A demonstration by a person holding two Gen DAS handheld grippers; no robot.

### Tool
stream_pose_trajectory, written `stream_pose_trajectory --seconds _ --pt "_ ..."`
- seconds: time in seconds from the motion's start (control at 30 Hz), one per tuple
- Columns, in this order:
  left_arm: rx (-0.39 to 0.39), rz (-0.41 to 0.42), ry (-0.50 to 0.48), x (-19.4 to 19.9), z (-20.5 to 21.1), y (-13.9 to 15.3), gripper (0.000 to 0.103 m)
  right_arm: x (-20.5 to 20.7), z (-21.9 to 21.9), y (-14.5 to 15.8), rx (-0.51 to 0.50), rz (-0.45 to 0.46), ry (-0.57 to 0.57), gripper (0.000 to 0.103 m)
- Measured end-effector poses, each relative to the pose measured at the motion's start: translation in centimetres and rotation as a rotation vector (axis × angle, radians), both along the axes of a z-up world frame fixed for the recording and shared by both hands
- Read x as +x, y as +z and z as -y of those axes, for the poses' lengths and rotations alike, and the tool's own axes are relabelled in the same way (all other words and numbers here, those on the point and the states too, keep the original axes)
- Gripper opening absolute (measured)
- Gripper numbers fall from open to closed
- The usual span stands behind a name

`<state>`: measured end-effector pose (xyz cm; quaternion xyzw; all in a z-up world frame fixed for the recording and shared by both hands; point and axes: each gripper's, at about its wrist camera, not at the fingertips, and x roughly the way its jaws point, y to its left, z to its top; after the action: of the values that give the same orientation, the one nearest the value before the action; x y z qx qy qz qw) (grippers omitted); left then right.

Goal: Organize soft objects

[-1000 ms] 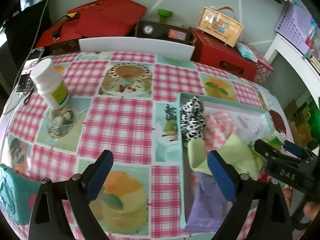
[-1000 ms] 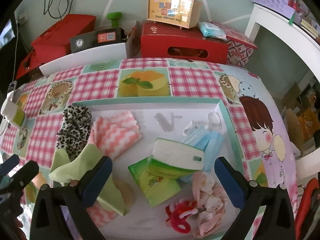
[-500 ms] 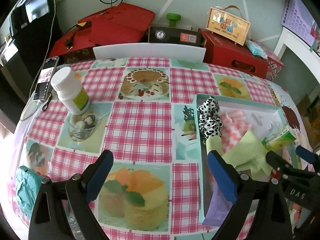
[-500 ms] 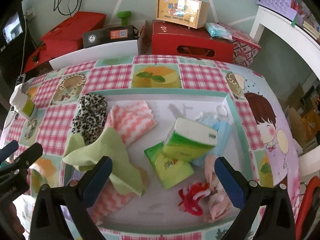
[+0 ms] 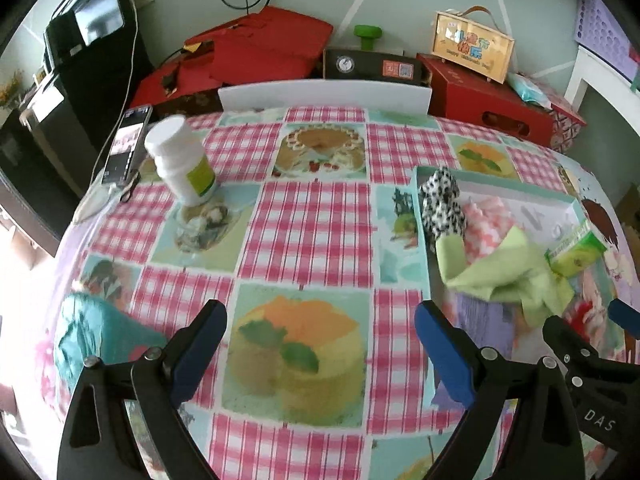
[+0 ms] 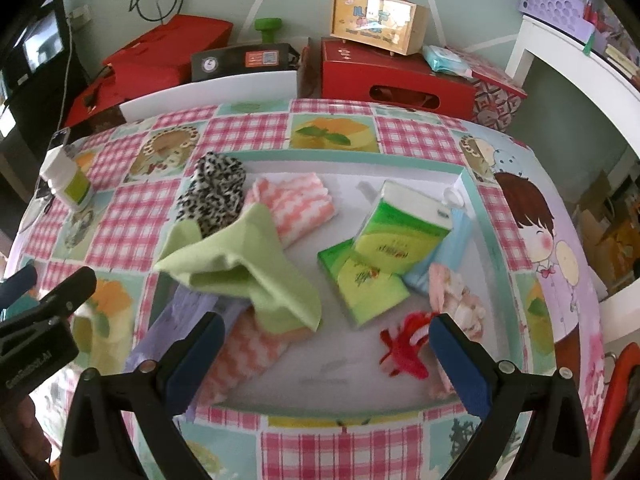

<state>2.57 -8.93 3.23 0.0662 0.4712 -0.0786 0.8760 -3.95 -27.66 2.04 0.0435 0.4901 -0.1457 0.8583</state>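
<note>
Both grippers, left gripper (image 5: 320, 340) over bare tablecloth (image 5: 308, 236) & right gripper (image 6: 324, 344) above the tray (image 6: 486, 216), hang wide open w/ nothing held, prob. since green cloth (image 6: 244, 268), tissue packs (image 6: 400, 236) & leopard-print fabric (image 6: 214, 192) already sit inside it.

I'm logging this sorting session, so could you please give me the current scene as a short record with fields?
surface: table with pink checked cloth
container: shallow tray on the table's right part
in tray: light green cloth, leopard-print cloth, pink wavy cloth, two green tissue packs, blue masks, red scrunchie
outside tray: white bottle, upright
left gripper: open, empty, over bare cloth
right gripper: open, empty, over tray
</note>
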Motion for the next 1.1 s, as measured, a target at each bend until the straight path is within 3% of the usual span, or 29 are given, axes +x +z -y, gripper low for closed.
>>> stream_pose_trajectory --seconds 0.47,1.1 --pt "0.05 -0.047 0.036 -4.3 -3.3 -1.6 0.095 -4.1 -2.9 -1.2 -0.01 -0.026 0.051 0.103" --pt "0.059 -0.097 0.055 -5.7 -4.8 -2.5 0.095 -5.2 -2.9 -1.6 0.001 -0.032 0.045 0.103"
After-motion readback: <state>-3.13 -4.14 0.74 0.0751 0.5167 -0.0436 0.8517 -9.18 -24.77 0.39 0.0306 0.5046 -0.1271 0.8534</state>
